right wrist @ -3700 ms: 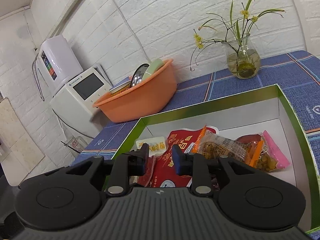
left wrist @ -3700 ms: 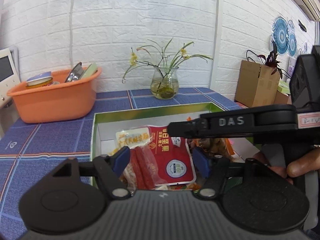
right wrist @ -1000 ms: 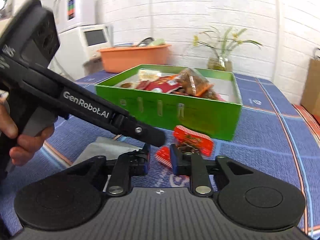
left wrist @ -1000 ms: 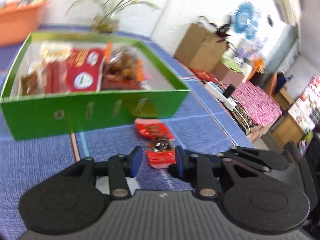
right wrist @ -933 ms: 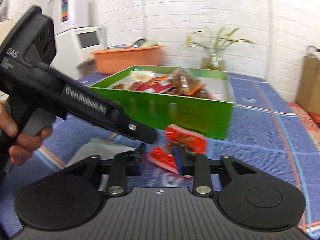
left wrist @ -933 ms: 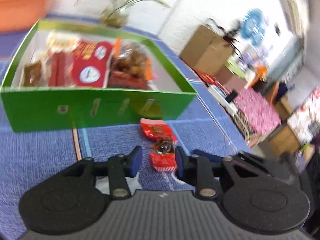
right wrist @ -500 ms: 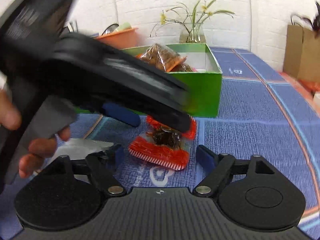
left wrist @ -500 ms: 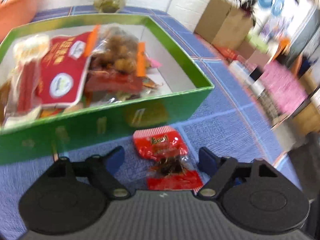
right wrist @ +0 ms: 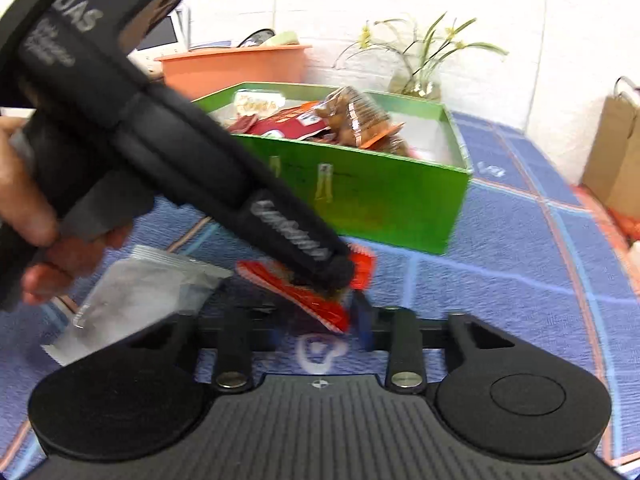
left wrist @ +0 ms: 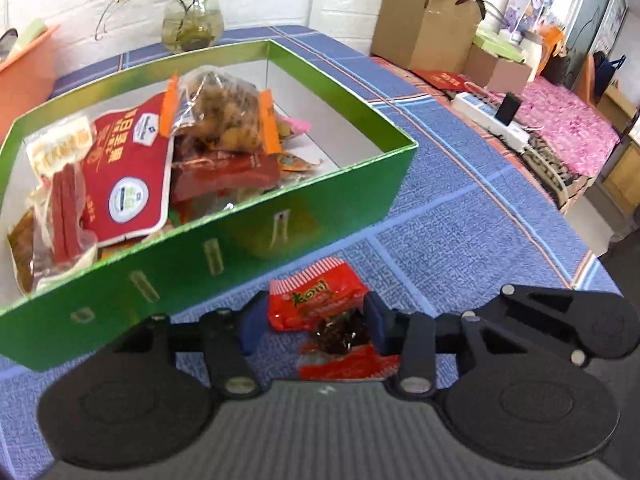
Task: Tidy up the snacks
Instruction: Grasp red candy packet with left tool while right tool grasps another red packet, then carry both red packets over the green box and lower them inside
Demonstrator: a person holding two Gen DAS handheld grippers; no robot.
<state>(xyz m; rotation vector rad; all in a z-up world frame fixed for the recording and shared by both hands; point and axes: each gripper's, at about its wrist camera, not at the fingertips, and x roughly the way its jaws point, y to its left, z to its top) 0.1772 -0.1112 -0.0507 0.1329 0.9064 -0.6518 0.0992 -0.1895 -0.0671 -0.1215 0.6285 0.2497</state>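
A red snack packet [left wrist: 320,300] lies on the blue tablecloth just in front of the green box [left wrist: 280,216]. The box holds several snack bags. My left gripper [left wrist: 314,324] straddles the packet; its jaws are closing and both pads touch the packet's sides. In the right wrist view the left gripper [right wrist: 332,270] reaches in from the upper left, held by a hand [right wrist: 36,220], and covers part of the red packet [right wrist: 320,304]. My right gripper [right wrist: 320,330] is low behind the packet. Its jaws are closing around the packet's near end, and the left pad is still clear of it.
A silvery pouch [right wrist: 140,292] lies on the cloth left of the red packet. An orange basin [right wrist: 232,64] and a glass vase with flowers [left wrist: 192,24] stand behind the green box [right wrist: 380,200]. A cardboard box [left wrist: 424,20] and a power strip [left wrist: 492,116] lie off to the right.
Both grippers opened wide half a second ago and have since narrowed around the red packet. The left gripper has come closer, so its pads now reach the packet.
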